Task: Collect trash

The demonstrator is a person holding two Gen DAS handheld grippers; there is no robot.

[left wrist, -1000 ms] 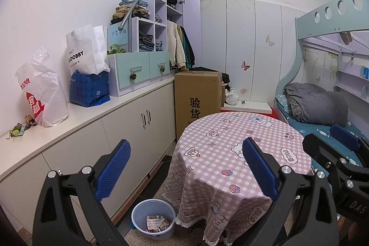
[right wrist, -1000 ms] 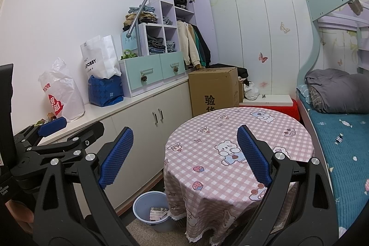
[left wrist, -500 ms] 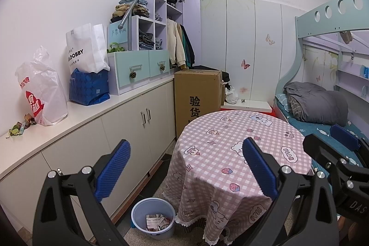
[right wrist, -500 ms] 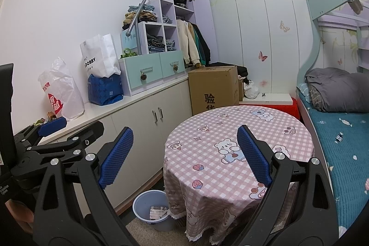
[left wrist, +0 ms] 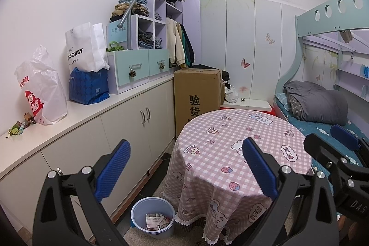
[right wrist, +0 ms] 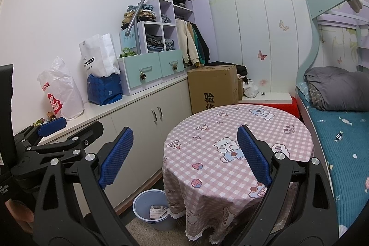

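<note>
My left gripper (left wrist: 185, 168) is open and empty, held in the air above the floor beside the round table (left wrist: 239, 142). My right gripper (right wrist: 184, 155) is open and empty too, over the table's near edge. A pale blue waste bin (left wrist: 152, 217) with crumpled paper in it stands on the floor by the table; it also shows in the right wrist view (right wrist: 151, 209). Small wrappers (left wrist: 19, 127) lie on the white counter at far left. The right gripper shows at the right edge of the left wrist view (left wrist: 341, 153); the left gripper shows at the left of the right wrist view (right wrist: 57, 130).
A white counter (left wrist: 76, 112) along the left wall carries a plastic bag (left wrist: 41, 93), a blue bag (left wrist: 88, 88), a white paper bag and drawers. A cardboard box (left wrist: 197, 96) stands behind the table. A bunk bed (left wrist: 318, 105) is at the right.
Both views have shifted very slightly; the grippers stay open and empty, and nothing in the room has moved.
</note>
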